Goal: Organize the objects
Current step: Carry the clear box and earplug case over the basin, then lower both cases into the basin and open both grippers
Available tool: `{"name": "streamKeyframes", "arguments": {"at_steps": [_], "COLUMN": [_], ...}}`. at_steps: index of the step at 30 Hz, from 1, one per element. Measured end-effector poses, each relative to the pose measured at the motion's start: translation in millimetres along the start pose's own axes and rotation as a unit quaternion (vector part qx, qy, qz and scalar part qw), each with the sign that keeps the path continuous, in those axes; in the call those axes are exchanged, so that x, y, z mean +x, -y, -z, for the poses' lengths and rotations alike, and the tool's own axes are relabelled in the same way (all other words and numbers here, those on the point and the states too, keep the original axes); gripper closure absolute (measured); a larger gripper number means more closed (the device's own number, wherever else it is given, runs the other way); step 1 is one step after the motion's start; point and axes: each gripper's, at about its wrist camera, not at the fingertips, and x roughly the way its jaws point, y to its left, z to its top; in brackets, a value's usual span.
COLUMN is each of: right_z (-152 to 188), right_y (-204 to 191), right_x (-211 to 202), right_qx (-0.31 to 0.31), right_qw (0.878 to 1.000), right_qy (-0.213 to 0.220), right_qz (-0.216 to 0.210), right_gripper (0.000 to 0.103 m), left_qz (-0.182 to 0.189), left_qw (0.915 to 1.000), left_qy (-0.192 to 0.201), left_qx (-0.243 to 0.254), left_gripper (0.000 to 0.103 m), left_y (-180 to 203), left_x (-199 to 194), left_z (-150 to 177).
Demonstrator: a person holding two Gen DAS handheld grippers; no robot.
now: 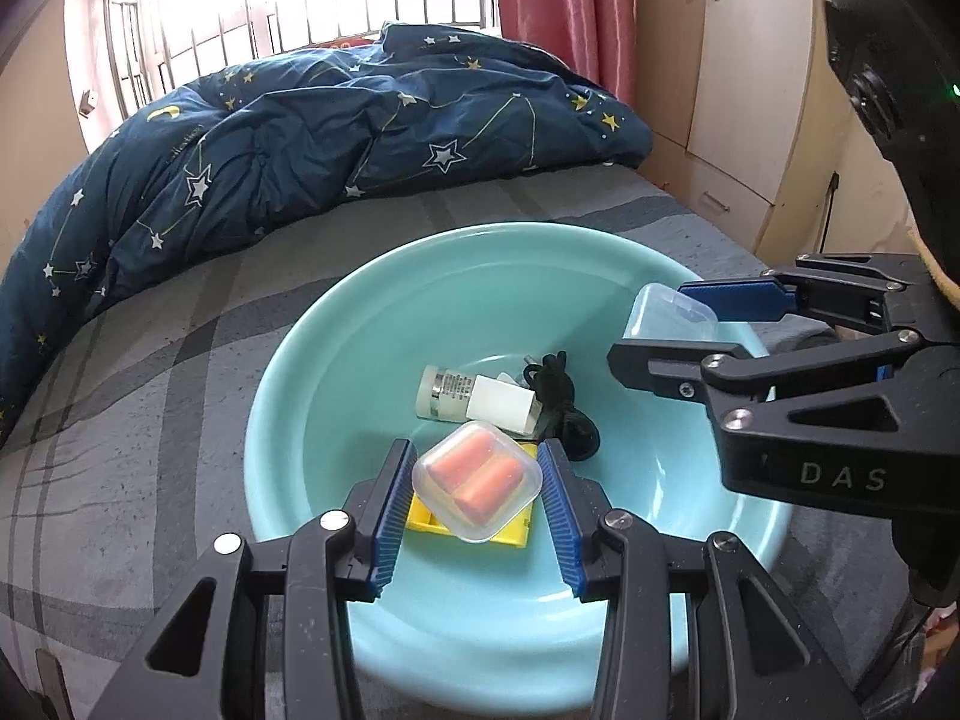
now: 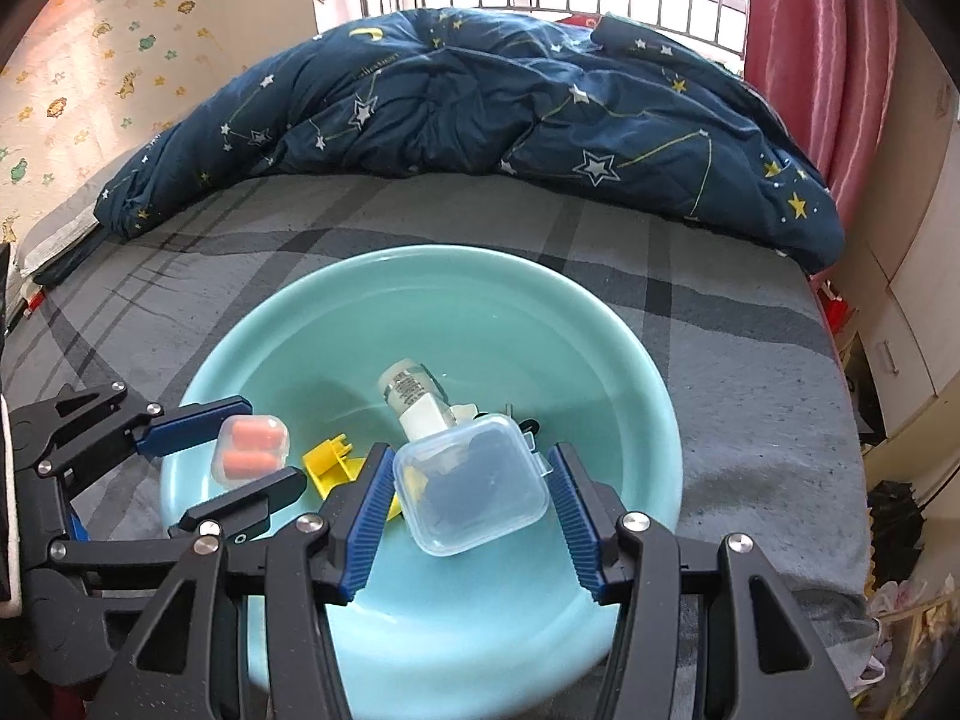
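Earplug case (image 1: 477, 483), a small clear box with two orange plugs inside, sits between the fingers of the left gripper (image 1: 477, 501), both blue pads against its sides, so the grip looks closed on it. Beneath the fingertips lies a yellow plastic piece (image 1: 516, 531) on the floor of the teal basin (image 1: 288, 360). Just beyond the tips rest a small white bottle (image 1: 459, 399) and a coiled black cord (image 1: 561, 402).

Across the basin, the right gripper (image 2: 471, 495) has a larger clear box (image 2: 474, 483) between its fingers; whether the pads are pressing the box's walls cannot be told, as a little gap shows on each side.

Both boxes hang over the basin, so the step in hand looks like dropping them in. To do it well, lower each box close to the basin floor before spreading the fingers, aim for bare teal beside the bottle and cord instead of on top of them, and release one hand at a time so the two grippers do not knock together
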Motion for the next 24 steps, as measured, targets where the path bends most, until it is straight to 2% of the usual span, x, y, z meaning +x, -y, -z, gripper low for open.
{"name": "streamKeyframes", "arguments": {"at_steps": [11,24], "right_z": [-6.7,-5.8], "right_y": [6.6,7.2], "right_x": [36.5,54.1], "right_qx": [0.006,0.008], "right_qw": [0.999,0.999], "right_qy": [-0.032,-0.05], "right_qz": [0.004,0.003], "right_gripper": [0.047,0.047], "left_qz": [-0.008,-0.014], "left_qw": [0.9997,0.9989], "left_qy": [-0.025,-0.045], "left_qx": [0.003,0.003], "left_gripper": [0.057,0.057], "left_y": [-2.4,-6.2], "left_x": [32.9,52.1], "left_z": [-4.8,-5.8]}}
